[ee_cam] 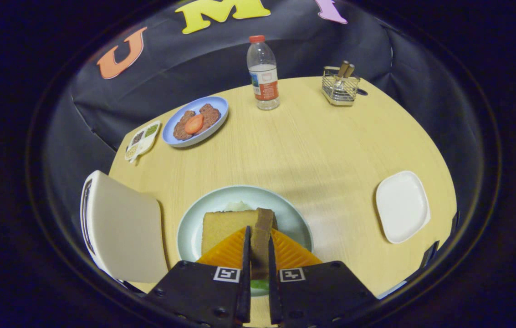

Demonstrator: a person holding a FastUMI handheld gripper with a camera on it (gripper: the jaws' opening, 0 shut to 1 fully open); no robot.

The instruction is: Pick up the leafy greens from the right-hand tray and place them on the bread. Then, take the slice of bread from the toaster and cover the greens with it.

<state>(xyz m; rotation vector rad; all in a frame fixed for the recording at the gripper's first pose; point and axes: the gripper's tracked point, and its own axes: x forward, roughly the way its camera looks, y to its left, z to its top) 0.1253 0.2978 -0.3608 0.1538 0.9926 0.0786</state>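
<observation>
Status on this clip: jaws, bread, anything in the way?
Gripper jaws shut on bread slice, held on edge. It sits over lower bread on pale plate, green peeking beneath. Toaster beside the plate, not blocking.

No word or number can be read on anything on the table. The bottle wears a printed label of white, blue and red bands, its print too small to make out. The gripper, whose fingers are pressed on an upright slice of bread, carries two square black-and-white markers, one on the left finger's base and one on the right's; these are coded patterns, not letters.
</observation>
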